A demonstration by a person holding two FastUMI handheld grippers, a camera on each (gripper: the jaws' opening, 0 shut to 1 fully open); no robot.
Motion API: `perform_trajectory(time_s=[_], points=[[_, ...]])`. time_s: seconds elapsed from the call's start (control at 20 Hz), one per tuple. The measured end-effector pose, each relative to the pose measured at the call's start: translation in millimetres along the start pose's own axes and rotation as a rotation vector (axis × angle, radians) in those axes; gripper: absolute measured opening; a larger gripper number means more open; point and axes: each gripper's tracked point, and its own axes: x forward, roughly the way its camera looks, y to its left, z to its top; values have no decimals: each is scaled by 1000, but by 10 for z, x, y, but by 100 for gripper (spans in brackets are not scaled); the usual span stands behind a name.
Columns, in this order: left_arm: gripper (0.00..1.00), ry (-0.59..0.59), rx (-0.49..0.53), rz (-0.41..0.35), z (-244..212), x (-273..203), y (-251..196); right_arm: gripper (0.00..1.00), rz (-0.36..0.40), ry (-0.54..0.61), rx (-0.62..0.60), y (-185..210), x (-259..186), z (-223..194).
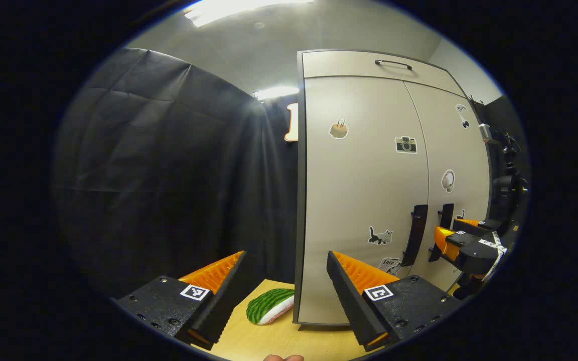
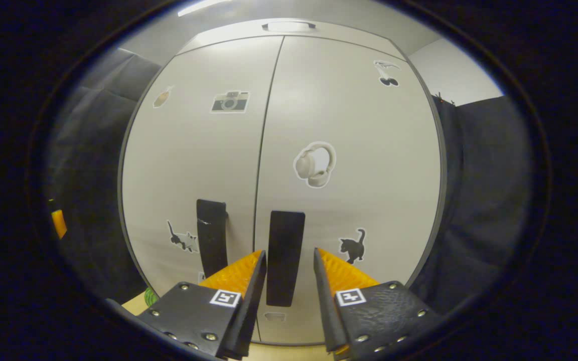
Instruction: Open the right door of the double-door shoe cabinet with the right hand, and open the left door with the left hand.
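Two grippers are at work, and we keep each on its own side of the shoe cabinet (image 2: 289, 150). Nearest in the right gripper view, our right gripper (image 2: 289, 260) has its fingers spread to either side of the right door's handle (image 2: 285, 255), a dark upright bar beside the centre seam; the bar sits in the gap, and we cannot tell whether either finger touches it yet. We hold it this way so that closing pinches the bar squarely for a pull outward.

Our left gripper (image 1: 285, 263) hangs spread wide with nothing between its fingers, set back over the wooden table (image 1: 269, 341) near the cabinet's left corner. We judge it waits there to leave the right door room first. Just beyond it a watermelon-patterned object (image 1: 270, 306) lies on the table against the cabinet's foot.

Farther off, the left door's handle (image 1: 416, 233) stands free, close beside the seam. Both doors appear closed and flush, stickers scattered across them, and a drawer handle (image 1: 393, 63) sits up top.
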Motion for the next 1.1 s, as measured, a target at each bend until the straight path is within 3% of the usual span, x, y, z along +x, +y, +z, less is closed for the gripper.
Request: perform_trajectory(time_s=[0.1,0.25,0.3,0.45,0.5,0.55,0.7,0.75,1.1], points=[[96,2,-4,6,-10,-15,41,50,-4,6,0,8,48,-21],[96,8,-2,7,-31,7,29,50,8,18,16,76,147,-90],[96,10,-1,6,-43,-2,26,34,0,8,21,85,112,-52],[96,17,0,9,-62,-13,37,32,-22,-1,-2,75,104,-41],[96,22,-1,9,-78,-26,39,36,-20,-1,6,74,115,-61],[96,25,-4,9,-83,-38,42,26,-12,4,17,81,113,-58],[96,35,-14,6,-120,-86,42,26,0,2,39,81,103,-77],[96,39,-15,5,-130,-105,37,15,2,-2,47,83,101,-50],[96,48,-2,15,-168,-262,84,15,39,-8,58,63,23,-58]])
